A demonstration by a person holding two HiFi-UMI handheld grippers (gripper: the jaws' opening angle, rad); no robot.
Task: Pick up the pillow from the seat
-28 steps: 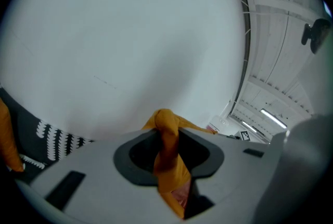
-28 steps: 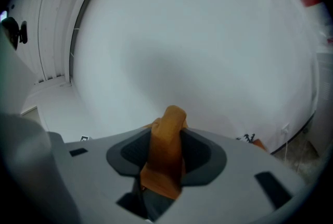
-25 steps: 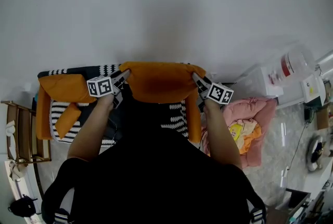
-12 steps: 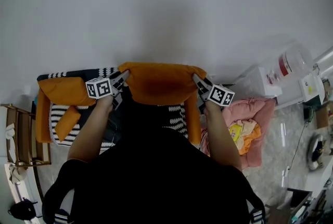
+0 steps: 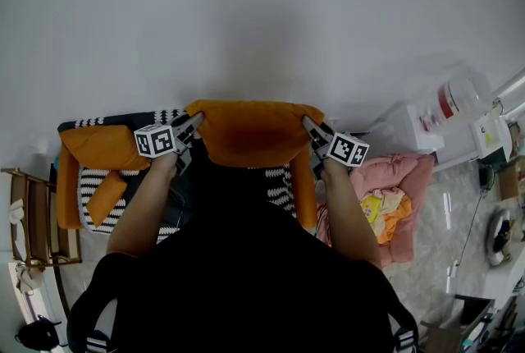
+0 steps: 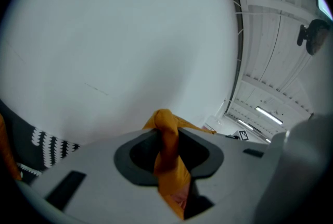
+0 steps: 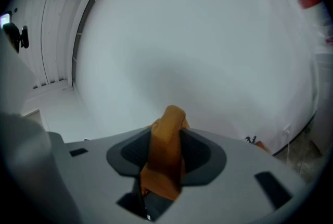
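- Two upper corners of the orange pillow are held, one by the left gripper and one by the right gripper. The pillow spans between them above the seat.
- Left gripper: jaws clenched on a bunched fold of the pillow's corner, with fabric filling the gap.
- Right gripper: jaws clamped likewise on the opposite corner.
- The seat carries a black-and-white patterned cover. A second orange cushion lies at its left end, beside the left gripper.
- A pink bundle of cloth lies on the floor right of the seat.
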